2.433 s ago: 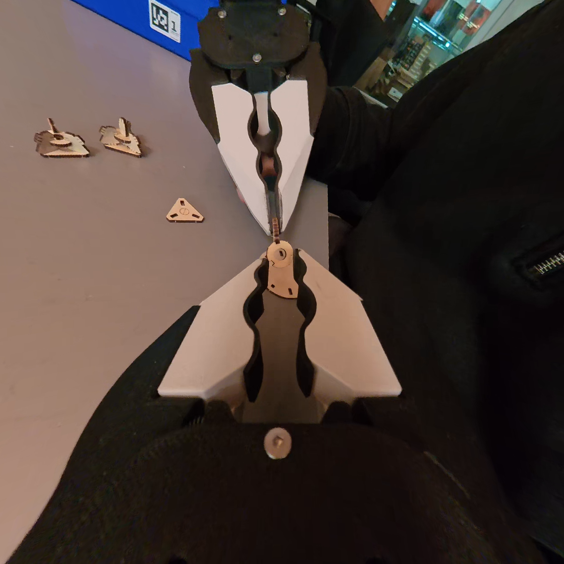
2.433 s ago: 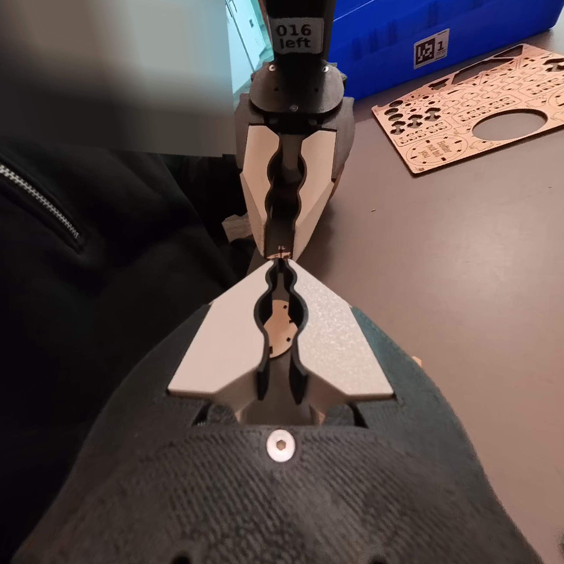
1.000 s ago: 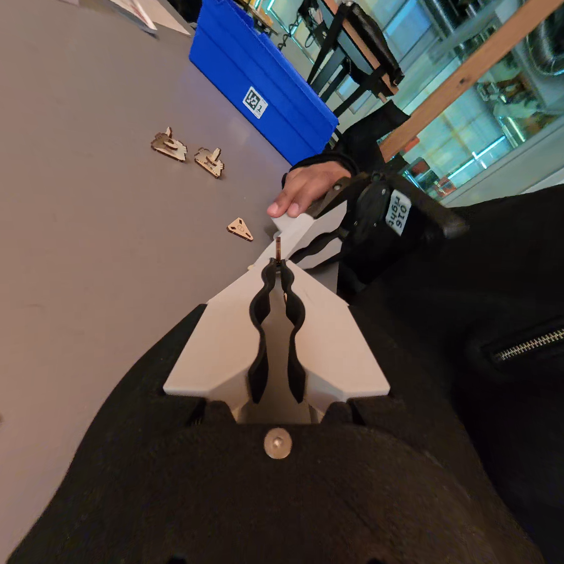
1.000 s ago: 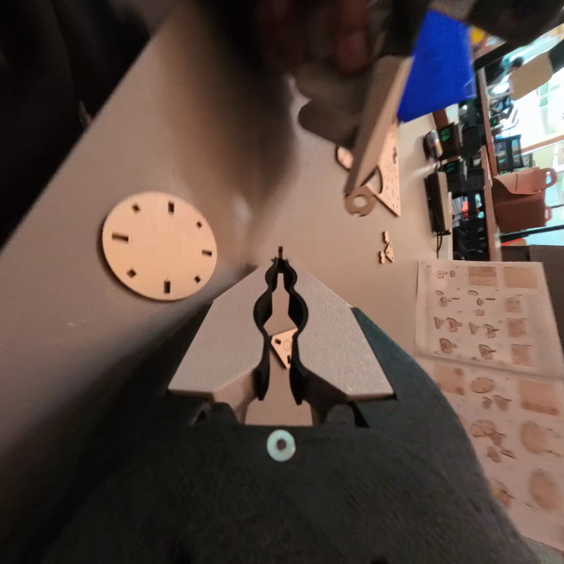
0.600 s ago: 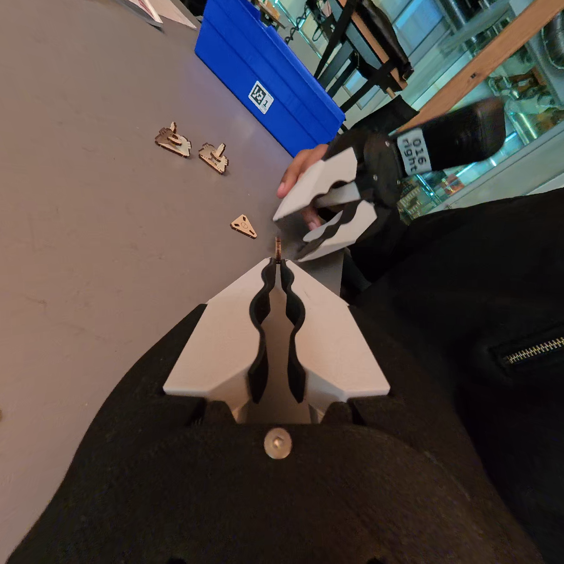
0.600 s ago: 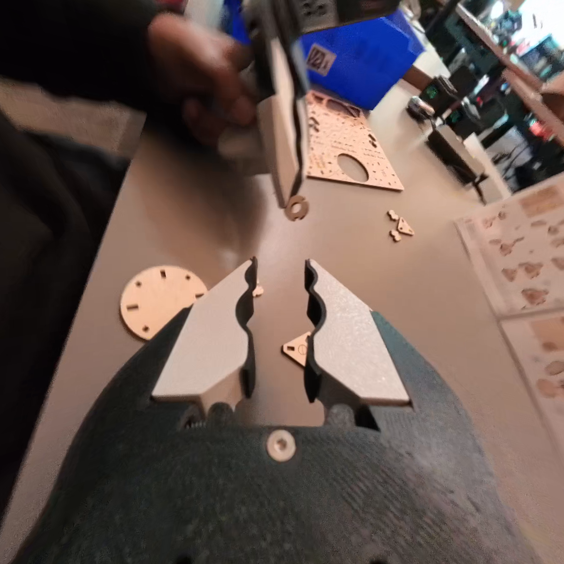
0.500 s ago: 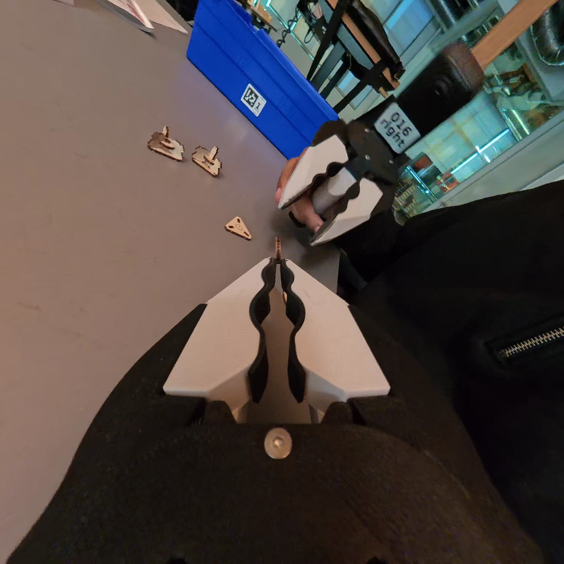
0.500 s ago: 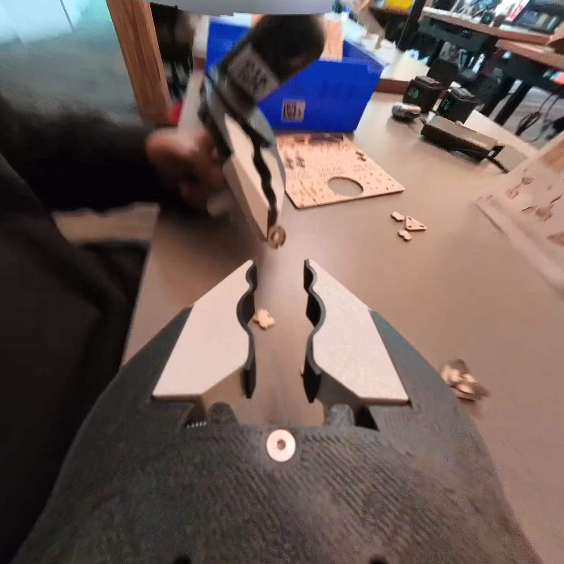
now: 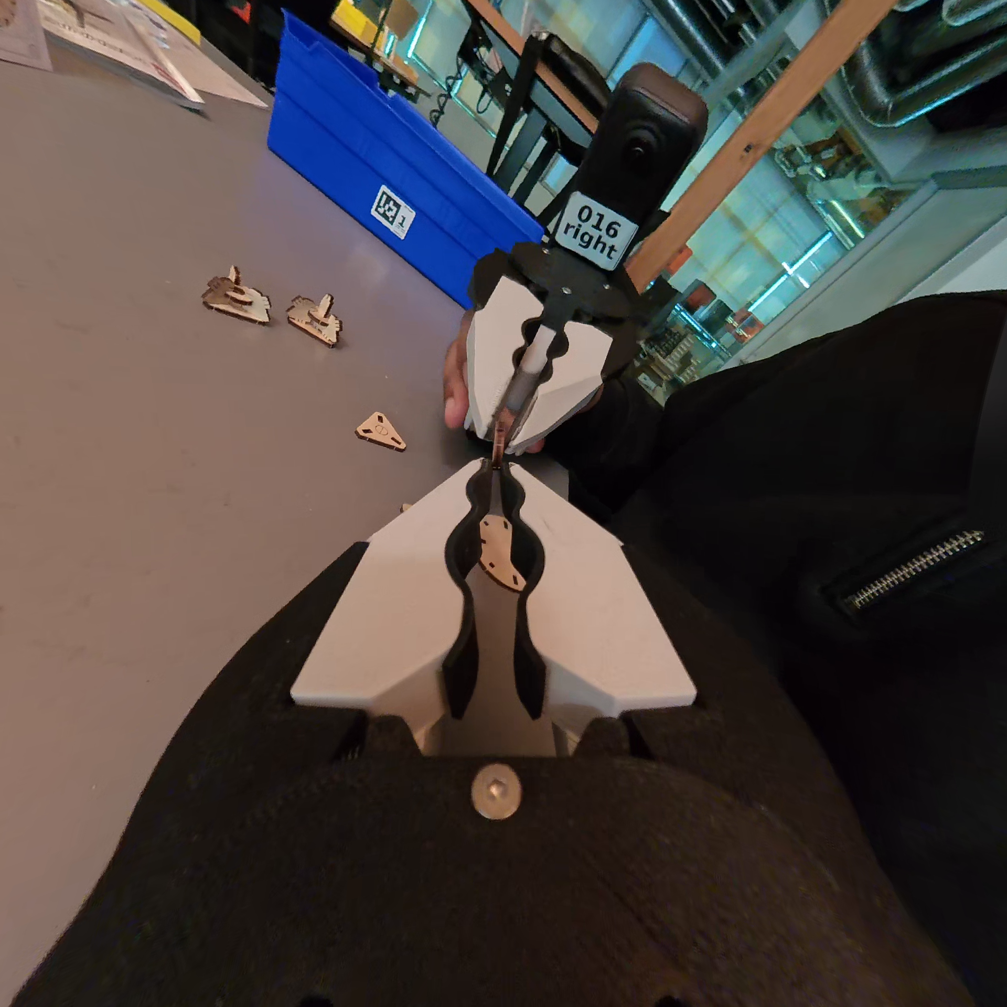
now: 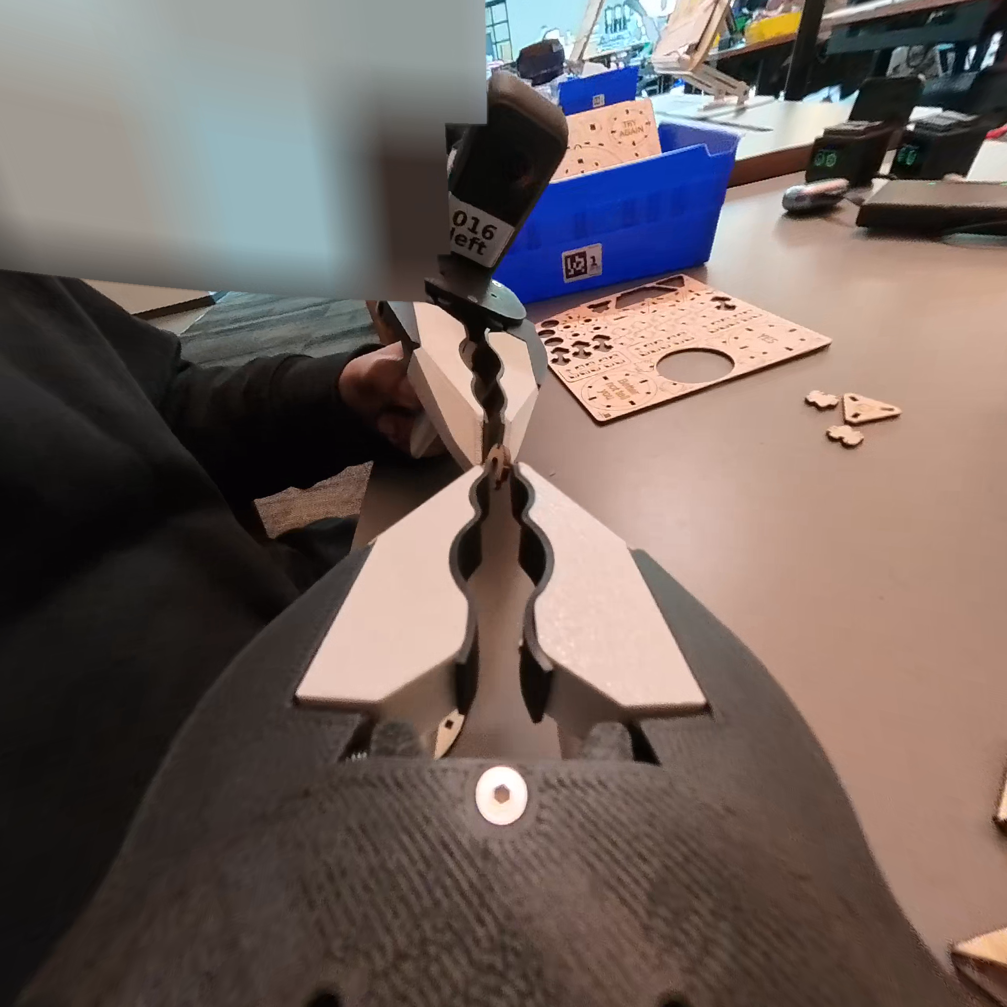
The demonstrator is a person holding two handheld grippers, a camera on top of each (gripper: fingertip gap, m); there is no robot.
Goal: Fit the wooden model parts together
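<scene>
My left gripper (image 9: 495,467) is clenched on a small round wooden piece (image 10: 498,456), a thin ply disc with a hole in it, which I hold edge-on above the near edge of the grey table (image 9: 136,436). My right gripper (image 10: 497,475) meets it tip to tip from the opposite side; its fingers (image 10: 531,493) are drawn in tight on the same little piece, so both of my grips pinch it from opposite ends.

Below my left fingers (image 9: 523,490), flat on the table close to its near edge, lies a round wooden disc with slots around its rim (image 9: 498,553). A small wooden triangle (image 9: 380,431) lies on the table just beside my right gripper. Farther toward the middle of the table stand two small assembled wooden pieces (image 9: 237,298), side by side. A blue bin (image 9: 381,163) sits at the far edge of the table, and a cut-out plywood sheet (image 10: 681,349) lies flat in front of it. A person's black jacket sleeve (image 10: 245,392) fills the space off the near edge.
</scene>
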